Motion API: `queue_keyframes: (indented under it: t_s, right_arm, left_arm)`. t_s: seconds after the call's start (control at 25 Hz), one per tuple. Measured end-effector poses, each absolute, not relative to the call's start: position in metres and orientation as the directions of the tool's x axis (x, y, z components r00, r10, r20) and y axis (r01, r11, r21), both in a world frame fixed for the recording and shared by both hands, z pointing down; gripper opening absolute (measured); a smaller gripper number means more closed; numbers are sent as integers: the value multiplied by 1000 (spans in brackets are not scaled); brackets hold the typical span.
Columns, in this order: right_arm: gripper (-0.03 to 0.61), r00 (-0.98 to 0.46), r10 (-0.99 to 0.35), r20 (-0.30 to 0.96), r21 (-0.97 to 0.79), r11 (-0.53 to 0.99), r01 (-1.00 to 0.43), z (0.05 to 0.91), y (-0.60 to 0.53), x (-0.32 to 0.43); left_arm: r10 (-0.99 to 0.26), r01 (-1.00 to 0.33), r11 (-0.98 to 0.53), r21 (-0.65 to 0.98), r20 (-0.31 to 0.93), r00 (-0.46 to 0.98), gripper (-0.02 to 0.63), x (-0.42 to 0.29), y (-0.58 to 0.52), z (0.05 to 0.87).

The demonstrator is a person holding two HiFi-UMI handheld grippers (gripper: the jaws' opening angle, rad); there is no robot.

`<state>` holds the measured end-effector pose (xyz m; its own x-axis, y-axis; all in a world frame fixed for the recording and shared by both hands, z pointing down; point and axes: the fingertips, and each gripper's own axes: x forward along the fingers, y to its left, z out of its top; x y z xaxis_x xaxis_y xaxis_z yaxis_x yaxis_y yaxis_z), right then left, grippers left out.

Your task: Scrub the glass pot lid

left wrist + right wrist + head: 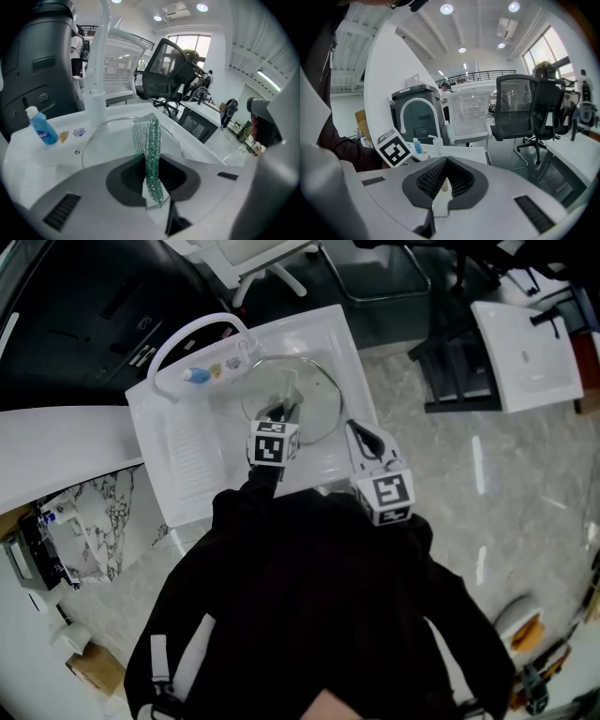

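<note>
**While I Hold the Green Cloth Over the Lid**

As I look down, the glass pot lid lies flat in the white sink, just in front of me. My left gripper is over the near side of the lid. Its fingers pinch a green scrub cloth, and the cloth sticks out past them toward the lid.

My right gripper is at the right side of the sink, close to the lid's right edge. I cannot tell if it touches the lid. Its fingers are pressed together.

At the far left of the sink stands a tall white tap that bends over like a hoop. A small blue bottle stands beside the tap, on the sink's far edge.
</note>
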<state>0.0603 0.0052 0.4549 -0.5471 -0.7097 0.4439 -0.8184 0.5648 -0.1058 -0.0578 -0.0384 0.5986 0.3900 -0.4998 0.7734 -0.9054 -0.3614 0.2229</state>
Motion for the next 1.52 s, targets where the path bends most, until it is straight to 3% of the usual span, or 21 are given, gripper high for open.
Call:
queue_keyframes:
  t_s: [1.04, 1.52]
  right_arm:
    - [3, -543, -687, 482, -32, 606, -795, 453, 12, 11]
    - [3, -481, -715, 508, -13, 552, -834, 458, 16, 16]
  left_arm:
    - [-565, -976, -123, 179, 796, 217, 61, -195, -45, 627]
    - [-500, -975, -144, 170, 838, 220, 61, -195, -52, 659]
